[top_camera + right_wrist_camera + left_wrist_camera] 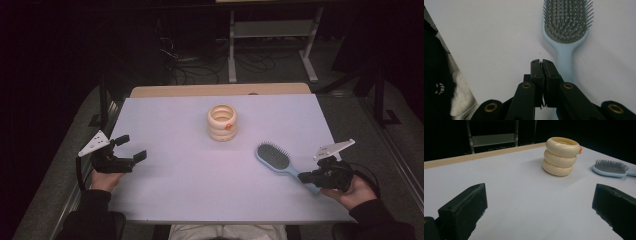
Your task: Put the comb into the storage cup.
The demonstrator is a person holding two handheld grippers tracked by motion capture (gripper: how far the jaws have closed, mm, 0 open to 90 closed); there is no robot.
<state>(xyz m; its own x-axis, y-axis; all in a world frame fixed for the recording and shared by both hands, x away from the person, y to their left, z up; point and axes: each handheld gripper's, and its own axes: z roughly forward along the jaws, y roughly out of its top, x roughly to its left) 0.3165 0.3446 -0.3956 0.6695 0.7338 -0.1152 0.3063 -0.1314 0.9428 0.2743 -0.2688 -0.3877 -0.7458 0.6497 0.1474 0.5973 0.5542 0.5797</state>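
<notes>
1. A light blue hairbrush (275, 160) lies flat on the white worktop (175, 180), on the person's right side, with its bristles facing up.
2. Its handle points toward the near right corner of the worktop, and its round head points toward the middle.
3. The right gripper (306, 177) sits right over the end of the handle.
4. In the right gripper view, the two black jaws are pressed together, with only a thin crack between them.
5. Nothing is between those jaws. The hairbrush (566, 32) handle runs just beside them and under them, on their right in that view.
6. I cannot tell if the jaws touch the handle.
7. The left gripper (132, 147) is at the left edge of the worktop, well apart from the hairbrush.
8. Its jaws are wide open and hold nothing.
9. The left gripper points across the worktop toward a cream pot (560, 156) that looks like three fat rings stacked up.
10. The cream pot stands upright near the middle of the worktop, toward the far side, and has a small orange bit on its side.
11. The hairbrush is near the pot but not touching it.
</notes>
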